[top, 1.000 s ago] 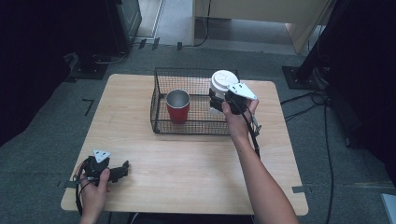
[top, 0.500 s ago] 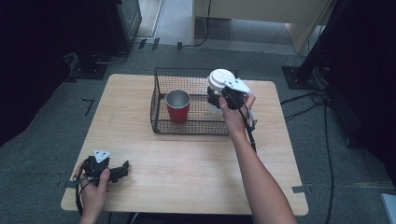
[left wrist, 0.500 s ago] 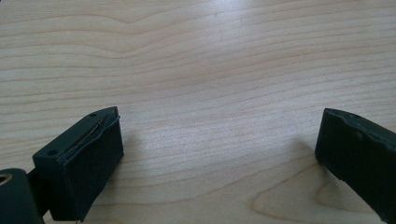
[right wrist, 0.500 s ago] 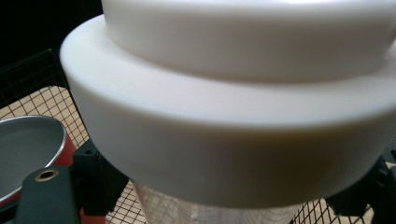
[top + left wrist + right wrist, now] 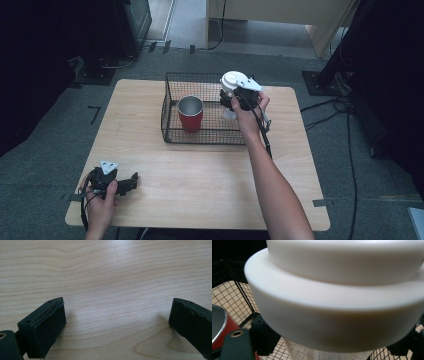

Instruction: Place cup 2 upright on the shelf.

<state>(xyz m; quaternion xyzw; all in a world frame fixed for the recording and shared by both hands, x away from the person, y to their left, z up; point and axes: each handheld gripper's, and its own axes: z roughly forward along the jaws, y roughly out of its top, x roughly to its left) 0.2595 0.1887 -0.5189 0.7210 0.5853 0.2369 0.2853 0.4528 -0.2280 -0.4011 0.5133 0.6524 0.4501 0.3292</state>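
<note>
High view: the right gripper (image 5: 231,102) is largely covered by the hand (image 5: 247,107) that grips it, and its jaws cannot be made out. The white-lidded cup (image 5: 234,85) shows its lid; the body beneath is mostly hidden behind gripper and wire basket (image 5: 170,107). The far room is dark, its contents indistinct.

Right gripper view: the lid (image 5: 332,302) is blurred and cut off at the top and right edges; the red cup (image 5: 219,327) is cropped at the left edge.

Left gripper view: the right-hand jaw of the left gripper (image 5: 117,322) is cut off by the picture's right and lower edges.
</note>
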